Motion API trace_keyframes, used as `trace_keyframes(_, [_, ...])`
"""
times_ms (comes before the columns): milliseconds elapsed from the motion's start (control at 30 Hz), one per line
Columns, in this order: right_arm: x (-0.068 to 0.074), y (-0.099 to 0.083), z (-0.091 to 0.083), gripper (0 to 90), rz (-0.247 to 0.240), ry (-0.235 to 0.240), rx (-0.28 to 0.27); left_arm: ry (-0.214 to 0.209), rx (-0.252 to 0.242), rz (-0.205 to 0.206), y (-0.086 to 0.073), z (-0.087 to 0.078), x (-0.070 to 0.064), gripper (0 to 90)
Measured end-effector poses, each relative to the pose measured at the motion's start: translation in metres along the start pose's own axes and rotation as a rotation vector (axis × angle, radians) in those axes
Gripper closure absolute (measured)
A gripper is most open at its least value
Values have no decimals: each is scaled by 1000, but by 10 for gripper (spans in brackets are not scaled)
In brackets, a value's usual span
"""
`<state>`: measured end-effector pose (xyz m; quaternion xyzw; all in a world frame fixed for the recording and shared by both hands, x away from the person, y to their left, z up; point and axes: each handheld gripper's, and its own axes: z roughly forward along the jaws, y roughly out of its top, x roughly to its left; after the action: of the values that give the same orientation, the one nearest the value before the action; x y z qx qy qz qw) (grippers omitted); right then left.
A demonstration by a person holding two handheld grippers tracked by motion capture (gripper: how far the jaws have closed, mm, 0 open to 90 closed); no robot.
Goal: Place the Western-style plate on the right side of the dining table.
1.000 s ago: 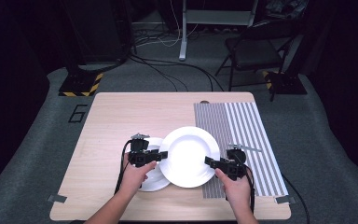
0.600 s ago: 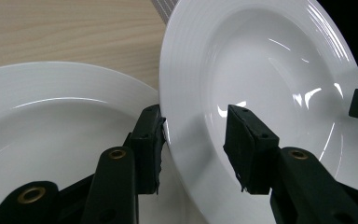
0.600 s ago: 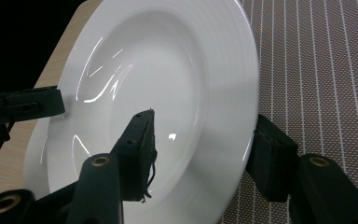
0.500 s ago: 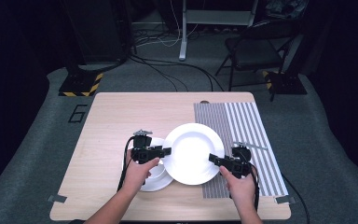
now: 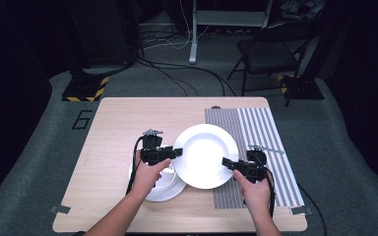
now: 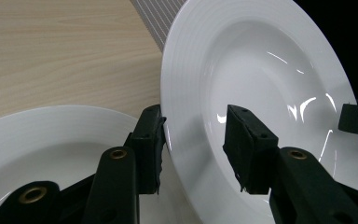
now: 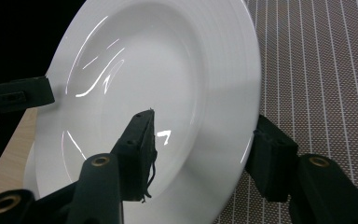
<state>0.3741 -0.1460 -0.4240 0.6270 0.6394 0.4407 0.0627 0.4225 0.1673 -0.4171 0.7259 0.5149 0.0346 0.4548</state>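
Observation:
A large white deep plate (image 5: 205, 156) is held up over the table between both grippers, tilted in the gripper views. My left gripper (image 5: 177, 151) is shut on its left rim; in the left gripper view (image 6: 193, 112) one jaw sits under the rim and the other inside the plate's bowl (image 6: 270, 74). My right gripper (image 5: 225, 162) is shut on the plate's right rim, its jaws (image 7: 203, 119) either side of the plate's edge (image 7: 168, 70). A second white plate (image 5: 160, 187) lies flat on the wood under the left hand, also seen at lower left (image 6: 37, 140).
A grey striped placemat (image 5: 261, 128) covers the right part of the wooden table (image 5: 113, 128); its weave shows behind the plate (image 7: 317, 70). A chair (image 5: 270, 54), cables and a stand sit on the floor beyond the far edge.
Both hands and the large plate have shifted slightly right and away from the person, so more of the lower plate is uncovered.

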Motion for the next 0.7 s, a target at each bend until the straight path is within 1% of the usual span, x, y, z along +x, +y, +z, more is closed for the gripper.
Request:
trace_keyframes(100, [-1, 3, 0, 465, -1, 1, 0, 7, 0, -1, 4, 2, -1, 579])
trace_keyframes(233, [-2, 7, 0, 465, -3, 2, -11, 5, -6, 0, 8, 6, -1, 580])
trace_keyframes(467, [-11, 10, 2, 465, 11, 2, -27, 6, 4, 1, 10, 16, -3, 580])
trace_keyframes(600, [-16, 10, 2, 465, 9, -14, -25, 13, 12, 8, 9, 24, -6, 583])
trace_keyframes(700, [-20, 10, 1, 465, 19, -27, -26, 11, 18, 15, 9, 30, -9, 586])
